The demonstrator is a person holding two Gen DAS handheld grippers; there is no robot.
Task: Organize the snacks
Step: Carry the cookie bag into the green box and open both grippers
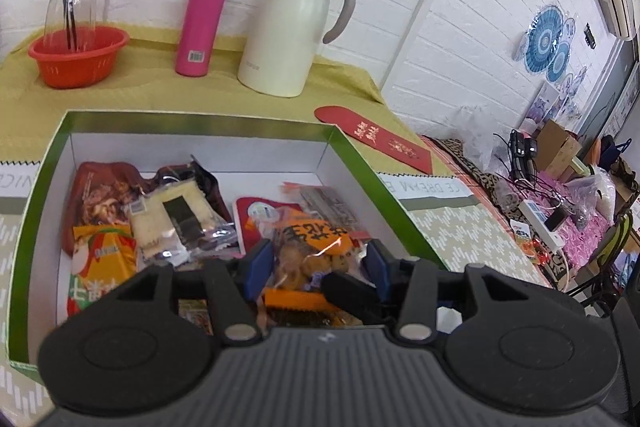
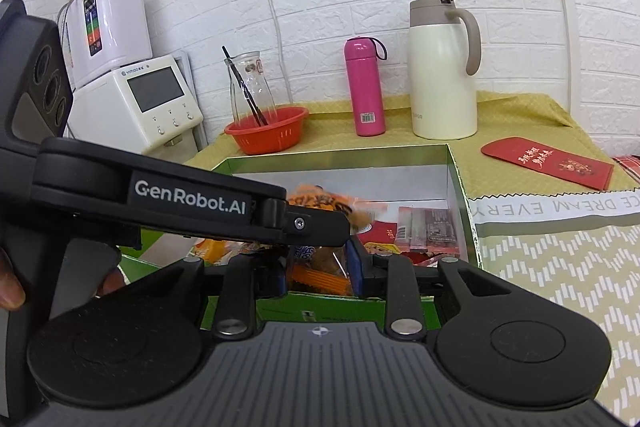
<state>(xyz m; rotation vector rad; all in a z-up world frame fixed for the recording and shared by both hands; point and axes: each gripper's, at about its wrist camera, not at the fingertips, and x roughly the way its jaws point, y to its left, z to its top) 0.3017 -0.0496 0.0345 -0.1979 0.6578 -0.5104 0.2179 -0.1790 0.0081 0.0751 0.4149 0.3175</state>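
A clear snack bag with an orange label (image 1: 312, 247) hangs over the green-rimmed white box (image 1: 200, 117). My left gripper (image 1: 319, 267) stands open, its blue pads on either side of the bag. My right gripper (image 2: 318, 273) is shut on the bag's lower part (image 2: 320, 267). One of its black fingers (image 1: 348, 291) shows under the bag in the left wrist view. The left gripper's finger (image 2: 316, 223) crosses in from the left above the box (image 2: 340, 151). Inside lie a brown packet (image 1: 100, 195), an orange pack (image 1: 104, 259), a cracker pack (image 1: 172, 219) and red packets (image 2: 424, 227).
Behind the box stand a red basket (image 1: 76, 59) with a glass bottle, a pink flask (image 1: 200, 23) and a white jug (image 1: 288, 31). A red envelope (image 1: 376, 139) lies right of the box. White appliances (image 2: 140, 103) stand at the left, a cluttered side table (image 1: 560, 203) at the right.
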